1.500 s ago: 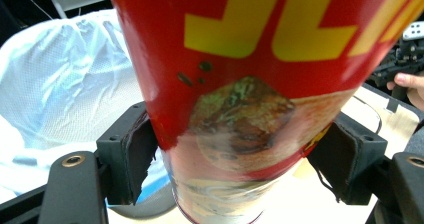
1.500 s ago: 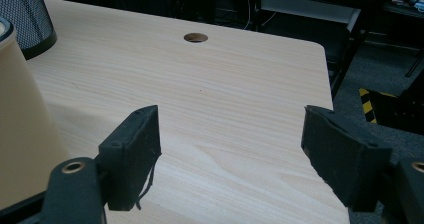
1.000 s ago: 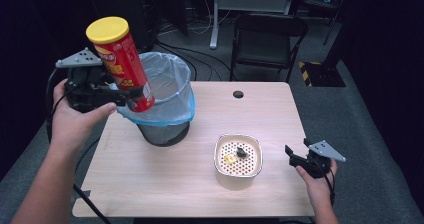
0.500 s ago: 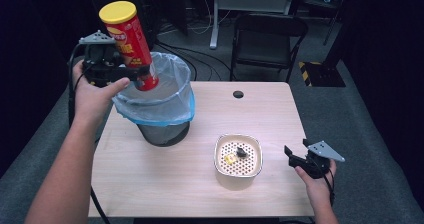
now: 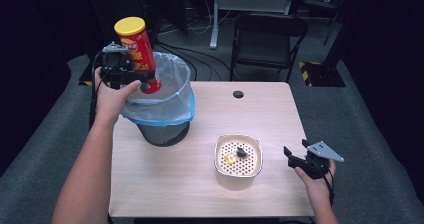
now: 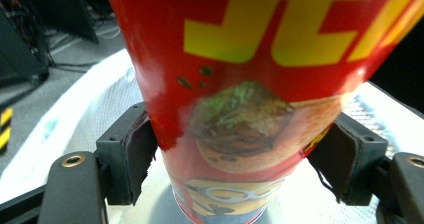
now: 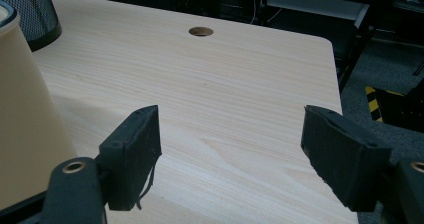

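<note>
A red chip can (image 5: 135, 46) with a yellow lid hangs nearly upright, its base over the mouth of a black mesh bin (image 5: 162, 133) lined with a clear bag (image 5: 172, 106). My left gripper (image 5: 146, 80) is shut on the can's lower part. In the left gripper view both pads press on the sides of the can (image 6: 240, 84), with the white bag below. My right gripper (image 5: 295, 156) rests open at the table's right front edge, beside a cream perforated bowl (image 5: 220, 170). Bare wood lies between the jaws of the right gripper (image 7: 232, 149).
The bowl holds a yellow scrap and a dark scrap; its cream side (image 7: 25, 109) is close on the left in the right gripper view. The wooden table (image 5: 200, 194) has a cable hole (image 5: 238, 94) at the back. A black folding chair (image 5: 270, 34) stands behind it.
My left hand carried the can rightward and down, from beside the bin to over its mouth, and the can stands more upright. The right gripper kept still.
</note>
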`<state>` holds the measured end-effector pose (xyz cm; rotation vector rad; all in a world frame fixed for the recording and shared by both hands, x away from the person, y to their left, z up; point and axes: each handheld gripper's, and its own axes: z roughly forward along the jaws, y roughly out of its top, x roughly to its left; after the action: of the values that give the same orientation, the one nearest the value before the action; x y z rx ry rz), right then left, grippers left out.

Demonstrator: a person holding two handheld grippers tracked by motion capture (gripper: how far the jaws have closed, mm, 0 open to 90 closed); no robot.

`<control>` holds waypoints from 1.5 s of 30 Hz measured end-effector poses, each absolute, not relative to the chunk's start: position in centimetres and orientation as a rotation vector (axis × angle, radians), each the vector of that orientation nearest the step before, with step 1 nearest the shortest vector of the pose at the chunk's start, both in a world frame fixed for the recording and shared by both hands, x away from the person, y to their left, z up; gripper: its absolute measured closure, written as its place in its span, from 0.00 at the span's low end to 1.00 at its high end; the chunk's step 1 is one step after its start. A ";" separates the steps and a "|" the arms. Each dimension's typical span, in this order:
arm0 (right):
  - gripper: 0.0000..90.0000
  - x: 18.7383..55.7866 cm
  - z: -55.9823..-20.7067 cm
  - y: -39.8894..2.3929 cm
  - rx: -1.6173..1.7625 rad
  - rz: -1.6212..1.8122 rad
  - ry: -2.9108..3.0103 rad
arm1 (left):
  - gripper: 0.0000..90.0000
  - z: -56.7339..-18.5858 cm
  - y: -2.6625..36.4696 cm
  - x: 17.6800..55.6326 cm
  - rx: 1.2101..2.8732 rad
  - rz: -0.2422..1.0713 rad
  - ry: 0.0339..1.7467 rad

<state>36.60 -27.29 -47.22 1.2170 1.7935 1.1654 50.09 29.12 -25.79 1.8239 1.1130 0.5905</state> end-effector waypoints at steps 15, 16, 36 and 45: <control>0.26 36.5 -47.2 -27.5 1.222 1.177 1.783 | 0.13 -27.4 29.7 49.9 1.832 0.563 1.179; 0.26 36.6 -47.2 -27.4 1.222 1.178 1.783 | 0.13 -27.4 29.9 49.6 1.821 0.559 1.168; 0.26 36.6 -47.2 -27.1 1.215 1.166 1.794 | 0.37 -26.7 33.6 38.7 1.828 0.490 0.972; 0.26 36.5 -47.1 -27.0 1.213 1.168 1.799 | 0.38 -31.8 33.2 37.5 1.873 0.489 0.960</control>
<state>36.55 -27.02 -47.14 1.2128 1.7991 1.1676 37.46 33.20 -31.83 1.8731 0.9596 0.4891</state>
